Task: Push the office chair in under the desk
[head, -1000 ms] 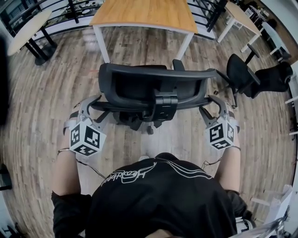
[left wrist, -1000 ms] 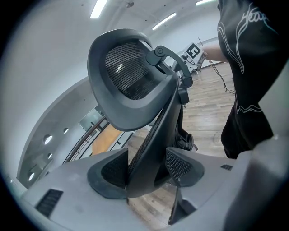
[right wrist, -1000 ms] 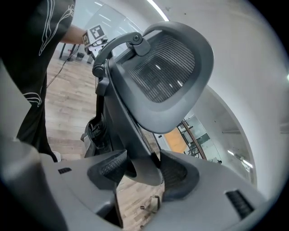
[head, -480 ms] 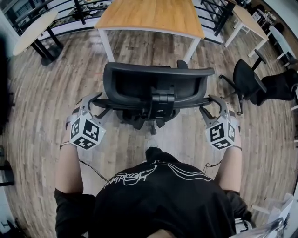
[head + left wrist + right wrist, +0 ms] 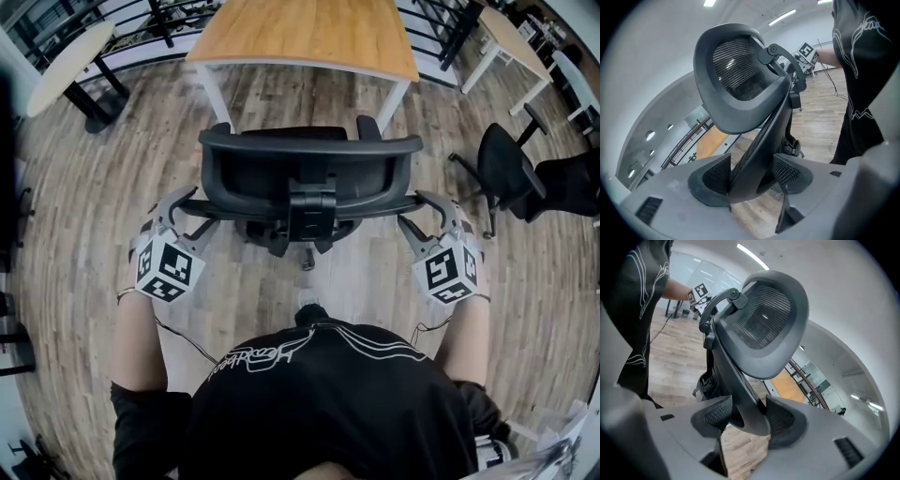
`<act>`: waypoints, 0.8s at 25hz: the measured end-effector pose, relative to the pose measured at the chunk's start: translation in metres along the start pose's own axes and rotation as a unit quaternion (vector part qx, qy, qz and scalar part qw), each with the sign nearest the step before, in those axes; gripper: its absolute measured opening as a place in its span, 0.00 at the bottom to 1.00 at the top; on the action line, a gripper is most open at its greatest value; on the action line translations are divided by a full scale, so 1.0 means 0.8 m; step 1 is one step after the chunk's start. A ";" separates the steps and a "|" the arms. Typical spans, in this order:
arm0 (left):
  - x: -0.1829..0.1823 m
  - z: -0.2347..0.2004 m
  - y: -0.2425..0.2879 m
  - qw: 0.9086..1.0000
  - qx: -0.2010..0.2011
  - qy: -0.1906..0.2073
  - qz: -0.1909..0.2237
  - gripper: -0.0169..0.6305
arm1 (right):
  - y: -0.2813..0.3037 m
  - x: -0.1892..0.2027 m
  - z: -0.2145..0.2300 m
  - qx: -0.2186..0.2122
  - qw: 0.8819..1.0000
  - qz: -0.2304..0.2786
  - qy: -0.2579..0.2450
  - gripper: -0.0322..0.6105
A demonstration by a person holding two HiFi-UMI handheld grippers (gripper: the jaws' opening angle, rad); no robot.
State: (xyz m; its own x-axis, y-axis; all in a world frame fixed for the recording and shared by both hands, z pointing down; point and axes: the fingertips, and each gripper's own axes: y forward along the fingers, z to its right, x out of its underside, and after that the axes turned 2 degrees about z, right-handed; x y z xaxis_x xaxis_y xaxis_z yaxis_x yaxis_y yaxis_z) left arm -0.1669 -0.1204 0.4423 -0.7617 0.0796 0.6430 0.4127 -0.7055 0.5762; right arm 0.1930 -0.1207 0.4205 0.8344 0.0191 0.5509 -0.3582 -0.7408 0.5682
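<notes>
A black mesh-backed office chair (image 5: pixel 309 169) stands on the wooden floor with its back to me, facing the wood-topped desk (image 5: pixel 309 33) with white legs. Its seat front reaches close to the desk's near edge. My left gripper (image 5: pixel 187 208) is shut on the left edge of the backrest, whose frame (image 5: pixel 754 140) fills the gap between the pads. At the other side my right gripper (image 5: pixel 420 208) holds the right edge the same way, the frame (image 5: pixel 740 385) pinched between its pads. The headrest (image 5: pixel 736 75) rises above both sets of jaws.
A second black chair (image 5: pixel 511 169) stands at the right, with a white desk (image 5: pixel 511 37) behind it. A round table (image 5: pixel 56 56) on a black base is at the far left. A dark railing runs behind the desk. My torso fills the lower middle.
The chair has rolled forward toward the desk, and the gap between them has shrunk. Both grippers went forward with it, still holding the backrest edges.
</notes>
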 end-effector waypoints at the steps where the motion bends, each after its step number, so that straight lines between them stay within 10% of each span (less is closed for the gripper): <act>1: 0.000 -0.001 0.002 1.000 -0.001 -0.001 0.000 0.43 | 0.001 0.000 0.002 -0.004 1.000 0.005 0.004 0.44; 20: -0.015 -0.067 0.080 1.000 -0.017 -0.019 -0.017 0.45 | 0.072 0.005 0.080 0.002 0.998 0.063 -0.012 0.43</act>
State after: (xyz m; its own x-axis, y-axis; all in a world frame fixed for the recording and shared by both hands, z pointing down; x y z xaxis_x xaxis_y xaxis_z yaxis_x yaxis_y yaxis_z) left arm -0.1584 -0.2040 0.4443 -0.7558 0.1302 0.6418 0.3686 -0.7255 0.5812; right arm 0.2025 -0.2063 0.4166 0.7926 -0.0913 0.6028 -0.4599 -0.7387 0.4927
